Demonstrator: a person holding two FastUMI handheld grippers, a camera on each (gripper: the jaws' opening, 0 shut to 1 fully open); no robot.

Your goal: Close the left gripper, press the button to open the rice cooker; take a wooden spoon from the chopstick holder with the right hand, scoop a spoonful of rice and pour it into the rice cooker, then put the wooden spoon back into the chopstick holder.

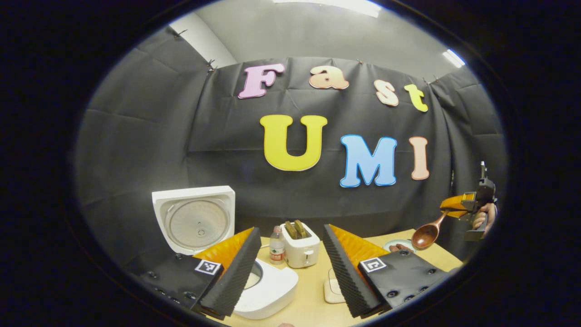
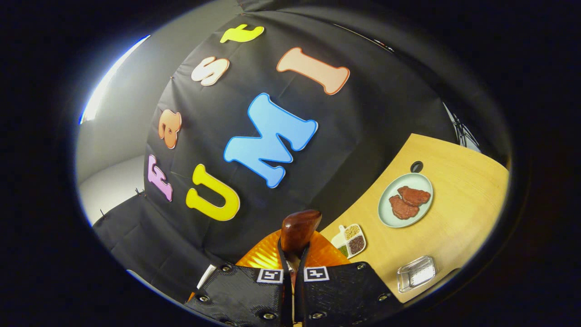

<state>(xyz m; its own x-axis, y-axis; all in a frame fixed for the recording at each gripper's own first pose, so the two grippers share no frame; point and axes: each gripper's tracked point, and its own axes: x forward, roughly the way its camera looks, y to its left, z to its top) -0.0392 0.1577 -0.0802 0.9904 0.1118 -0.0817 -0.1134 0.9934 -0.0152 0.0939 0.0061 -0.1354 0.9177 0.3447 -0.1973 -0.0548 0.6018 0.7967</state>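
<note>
Wooden spoon point(image 2: 299, 231) clamped in right hand-held gripper point(image 2: 293, 272), left hand-held gripper point(image 1: 290, 272) wide apart w/ nothing, rice cooker point(image 1: 254, 281) lid up.

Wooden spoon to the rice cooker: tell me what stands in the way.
Nothing visible blocks the pot itself: the rice cooker has its lid up. The wooden spoon, clamped in the right gripper, is held high at the right; a toaster and bottle stand between.

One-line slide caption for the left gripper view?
Rice cooker open with lid raised, left gripper open over it, right gripper holding the wooden spoon aloft.
</note>
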